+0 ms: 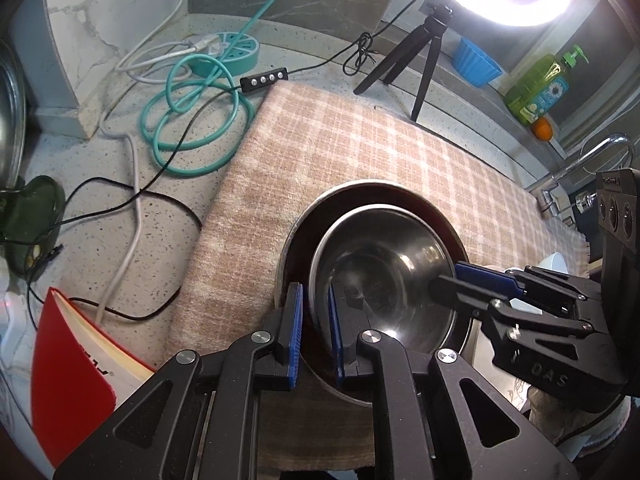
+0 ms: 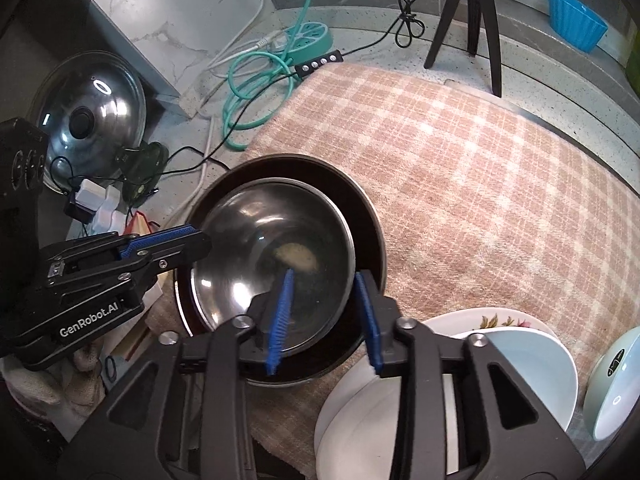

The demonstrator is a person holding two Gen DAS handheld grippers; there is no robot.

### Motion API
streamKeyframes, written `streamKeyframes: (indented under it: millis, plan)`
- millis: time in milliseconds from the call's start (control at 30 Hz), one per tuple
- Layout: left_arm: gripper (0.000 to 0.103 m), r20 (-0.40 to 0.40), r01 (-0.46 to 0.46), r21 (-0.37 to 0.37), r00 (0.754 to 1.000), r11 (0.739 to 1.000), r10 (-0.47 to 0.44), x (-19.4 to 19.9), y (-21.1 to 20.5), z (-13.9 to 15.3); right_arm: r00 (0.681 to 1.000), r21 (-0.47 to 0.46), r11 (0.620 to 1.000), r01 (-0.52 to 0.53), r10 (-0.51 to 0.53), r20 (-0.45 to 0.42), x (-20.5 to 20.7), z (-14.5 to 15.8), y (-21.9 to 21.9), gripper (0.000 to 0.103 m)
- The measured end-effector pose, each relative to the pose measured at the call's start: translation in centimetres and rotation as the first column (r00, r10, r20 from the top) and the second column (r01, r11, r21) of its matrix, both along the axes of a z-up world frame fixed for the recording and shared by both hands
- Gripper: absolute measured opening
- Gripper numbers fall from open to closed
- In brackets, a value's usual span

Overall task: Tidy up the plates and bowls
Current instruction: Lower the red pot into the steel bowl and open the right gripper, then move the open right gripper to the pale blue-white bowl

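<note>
On the plaid cloth (image 1: 360, 140) covering the speckled table (image 1: 132, 216), a steel bowl (image 1: 384, 272) sits nested inside a larger dark-rimmed bowl (image 2: 360, 216). Left gripper (image 1: 316, 328) pinches the steel bowl's near rim, blue pads pressed on the wall from both sides. Right gripper (image 2: 326, 316) straddles the opposite rim with jaws spread, pads clear of the metal. White bowl (image 2: 520, 360) and floral plate (image 2: 496, 320) stacked just beside, pale green bowl (image 2: 616, 384) at the right edge. Behind: teal cable (image 1: 192, 128), tripod (image 1: 424, 52), pot lid (image 2: 92, 108), red book (image 1: 68, 360).
</note>
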State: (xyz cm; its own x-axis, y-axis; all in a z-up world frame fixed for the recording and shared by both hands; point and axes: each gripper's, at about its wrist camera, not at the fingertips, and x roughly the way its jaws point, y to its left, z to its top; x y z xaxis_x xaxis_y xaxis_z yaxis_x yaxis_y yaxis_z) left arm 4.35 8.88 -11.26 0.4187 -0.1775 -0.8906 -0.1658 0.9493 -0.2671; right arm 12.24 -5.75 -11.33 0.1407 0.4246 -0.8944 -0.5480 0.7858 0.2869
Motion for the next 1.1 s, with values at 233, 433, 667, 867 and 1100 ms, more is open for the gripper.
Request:
streamKeyframes:
  millis: [233,433,667,867,1100]
  plan:
    - [0.011,0.036,-0.006,-0.012,0.999,1.0,0.006,-0.1,0.1,1.3,1.0,0.05,0.999,0.004,-0.005,0.021,-0.3,1.5,-0.7,0.038]
    - [0.011,0.066,0.003,-0.027,0.998,1.0,-0.001,0.1,-0.8,2.4,0.998,0.08,0.996,0.036,-0.039,0.04,-0.6,2.8,-2.5,0.04]
    - [0.011,0.091,0.064,-0.046,0.994,0.997,-0.059,0.5,-3.4,3.3,0.988,0.113,0.986,0.121,-0.131,0.084,-0.6,4.9,-6.8,0.04]
    - [0.011,0.102,0.133,-0.062,0.987,0.989,-0.127,1.1,-6.9,3.7,0.965,0.123,0.968,0.221,-0.235,0.118,-0.2,6.2,-11.6,0.04]
    - [0.011,0.106,0.195,-0.089,0.977,0.977,-0.185,1.7,-10.7,3.5,0.936,0.105,0.943,0.316,-0.328,0.129,0.0,6.5,-17.6,0.04]
